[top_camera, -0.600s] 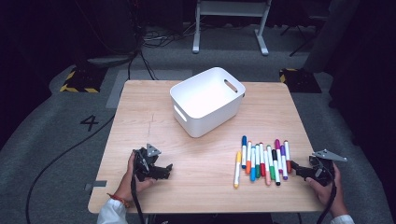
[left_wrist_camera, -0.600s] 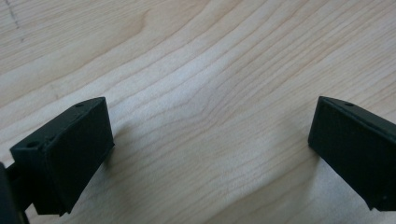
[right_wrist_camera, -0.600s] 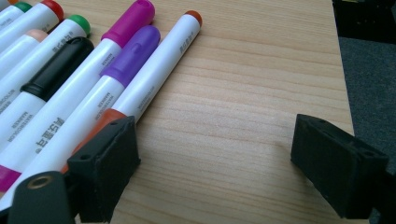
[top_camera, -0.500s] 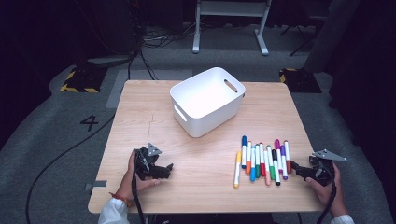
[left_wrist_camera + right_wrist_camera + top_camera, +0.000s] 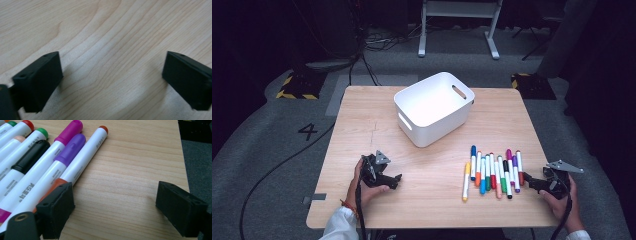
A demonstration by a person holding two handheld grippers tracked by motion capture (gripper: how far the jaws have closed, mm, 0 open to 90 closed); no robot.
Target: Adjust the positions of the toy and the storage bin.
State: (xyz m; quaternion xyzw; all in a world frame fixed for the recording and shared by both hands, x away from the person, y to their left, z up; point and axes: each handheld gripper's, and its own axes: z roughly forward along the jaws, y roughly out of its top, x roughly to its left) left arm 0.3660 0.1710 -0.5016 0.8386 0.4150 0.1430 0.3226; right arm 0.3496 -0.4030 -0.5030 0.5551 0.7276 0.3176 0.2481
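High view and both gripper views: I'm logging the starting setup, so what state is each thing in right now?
White bin: upright, open-topped, nothing visible inside.
Markers: capped, lying flat side by side on the table, outside the bin.
Left gripper: open, holding nothing, over bare wooden table.
Right gripper: open, holding nothing, beside the outermost marker.
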